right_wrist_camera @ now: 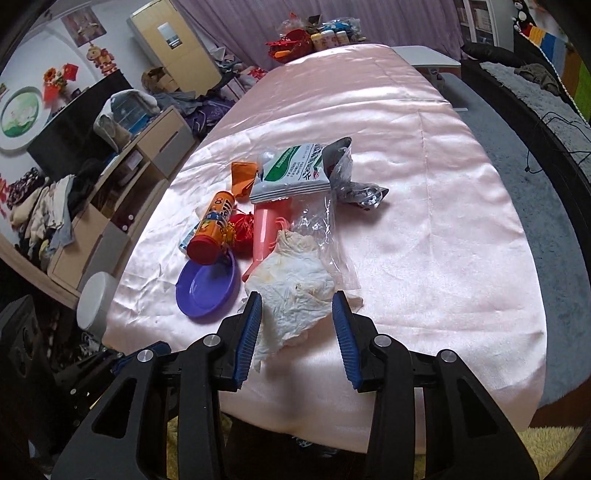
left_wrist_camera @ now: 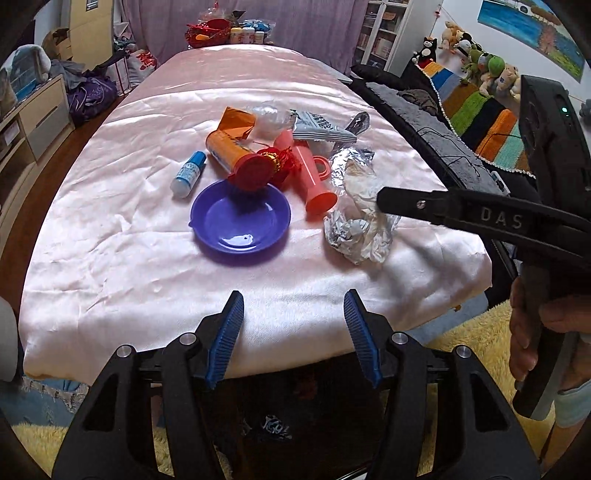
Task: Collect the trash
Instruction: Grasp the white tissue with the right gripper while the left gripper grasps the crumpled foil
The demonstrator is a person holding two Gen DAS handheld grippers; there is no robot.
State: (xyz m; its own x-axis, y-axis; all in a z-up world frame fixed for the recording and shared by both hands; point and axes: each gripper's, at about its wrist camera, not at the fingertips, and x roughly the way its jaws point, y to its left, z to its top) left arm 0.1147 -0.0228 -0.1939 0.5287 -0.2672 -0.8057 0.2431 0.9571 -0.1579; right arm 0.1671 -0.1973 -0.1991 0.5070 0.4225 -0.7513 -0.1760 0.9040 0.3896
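A crumpled white tissue lies on the pink cloth, with crushed foil beside it. My right gripper is open with its fingers either side of the tissue; it also shows in the left wrist view. My left gripper is open and empty above the table's near edge. A purple plate is empty in front of it. Other trash lies behind: a grey-white packet, clear plastic bag, orange wrapper.
An orange canister with a red lid, a coral tube, a red ornament and a small blue bottle lie mid-table. Jars and a red basket stand at the far end. A dark sofa flanks the right.
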